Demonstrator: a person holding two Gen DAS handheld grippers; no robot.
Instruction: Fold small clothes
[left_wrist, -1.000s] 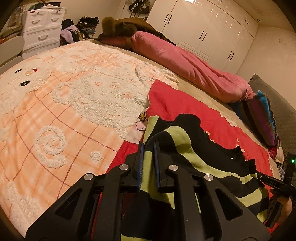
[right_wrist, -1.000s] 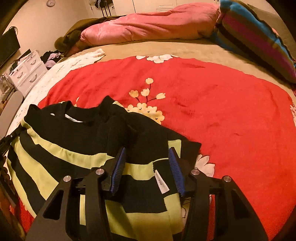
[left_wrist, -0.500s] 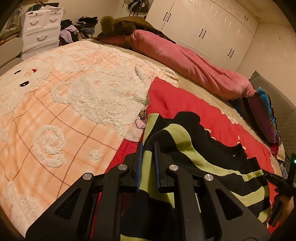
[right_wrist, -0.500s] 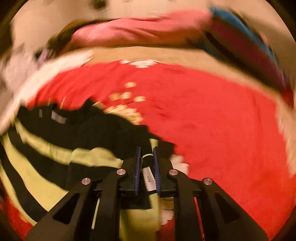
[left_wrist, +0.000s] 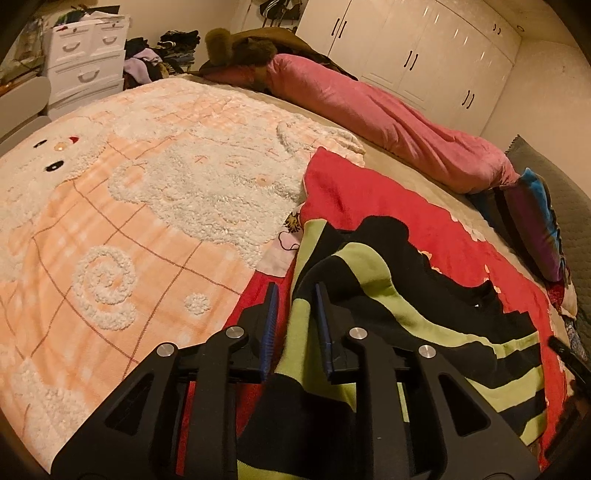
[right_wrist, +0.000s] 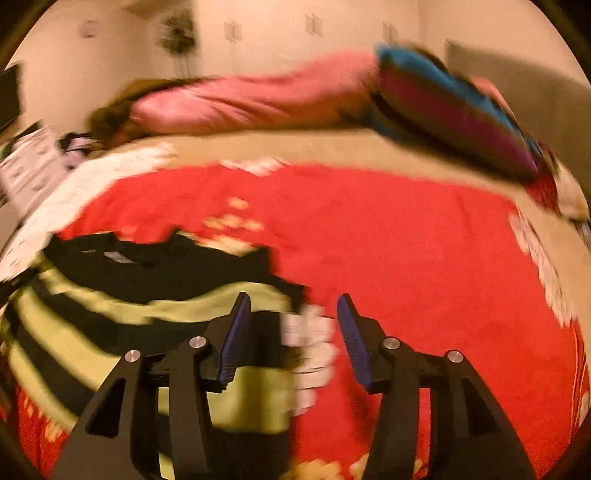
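Striped sweater (left_wrist: 388, 295) between left tongs (left_wrist: 295, 328)

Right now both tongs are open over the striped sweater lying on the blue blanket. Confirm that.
Not quite: the blanket under the striped sweater is red, as the right wrist view shows. The rest stands: left tongs and right tongs are both open over the sweater.

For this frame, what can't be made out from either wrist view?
- Right wrist view: motion blur smears the striped sweater; its white tag is unreadable.
- Left wrist view: the sweater's near edge is hidden behind the left hand-held gripper.
- Left wrist view: the right hand-held gripper is cut off at the frame's right edge.
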